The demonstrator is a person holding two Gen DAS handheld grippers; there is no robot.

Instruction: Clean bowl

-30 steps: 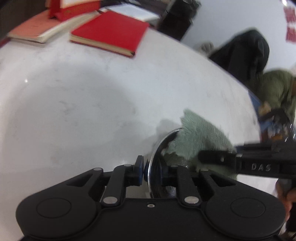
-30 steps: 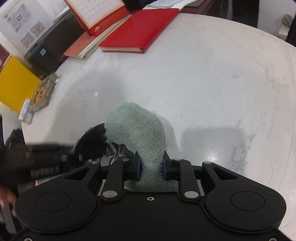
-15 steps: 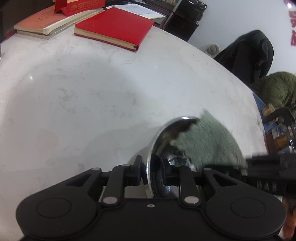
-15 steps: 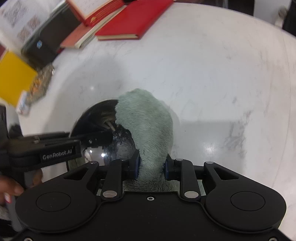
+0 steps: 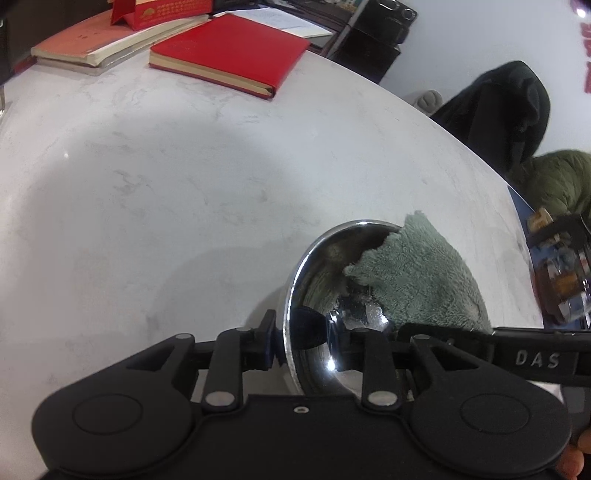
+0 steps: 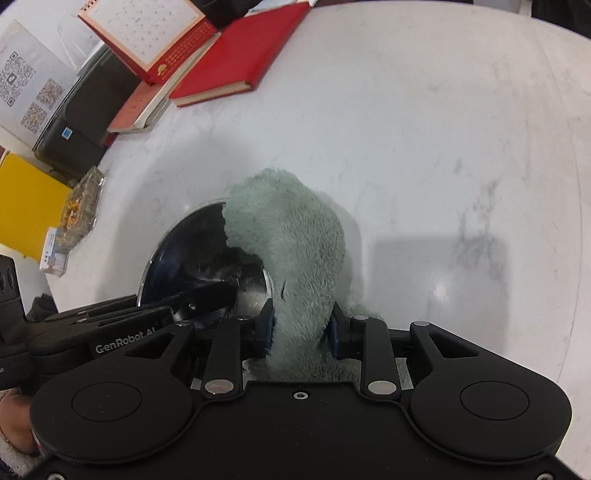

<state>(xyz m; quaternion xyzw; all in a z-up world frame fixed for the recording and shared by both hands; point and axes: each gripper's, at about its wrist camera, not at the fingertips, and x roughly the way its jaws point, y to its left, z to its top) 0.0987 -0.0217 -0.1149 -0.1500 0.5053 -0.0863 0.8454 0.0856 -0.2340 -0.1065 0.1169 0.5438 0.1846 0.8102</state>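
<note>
A shiny steel bowl (image 5: 325, 258) sits on the white marble table (image 5: 166, 184), its mouth turned towards the right gripper. My left gripper (image 5: 302, 343) straddles the bowl's near rim, one finger outside and one inside. Its jaws are opening, and a gap shows on both sides of the rim. A fluffy green cloth (image 6: 291, 236) drapes over the bowl's (image 6: 192, 251) right edge and hangs into it. My right gripper (image 6: 302, 332) has the cloth's lower end between its pads. Its jaws are opening, but the pads still pinch the pile. The cloth (image 5: 417, 273) hides the bowl's far side.
A red book (image 5: 229, 51) and a pale book lie at the table's far edge, with a desk calendar (image 6: 147, 33) beside them. A black box (image 6: 81, 122), a yellow item (image 6: 26, 203) and a snack packet (image 6: 79, 210) line the left side. Beyond the table hangs a dark jacket (image 5: 509, 107).
The bowl has swung from nearly edge-on to showing its inside. The cloth has slid across the bowl's rim. Both pairs of jaws have spread a little.
</note>
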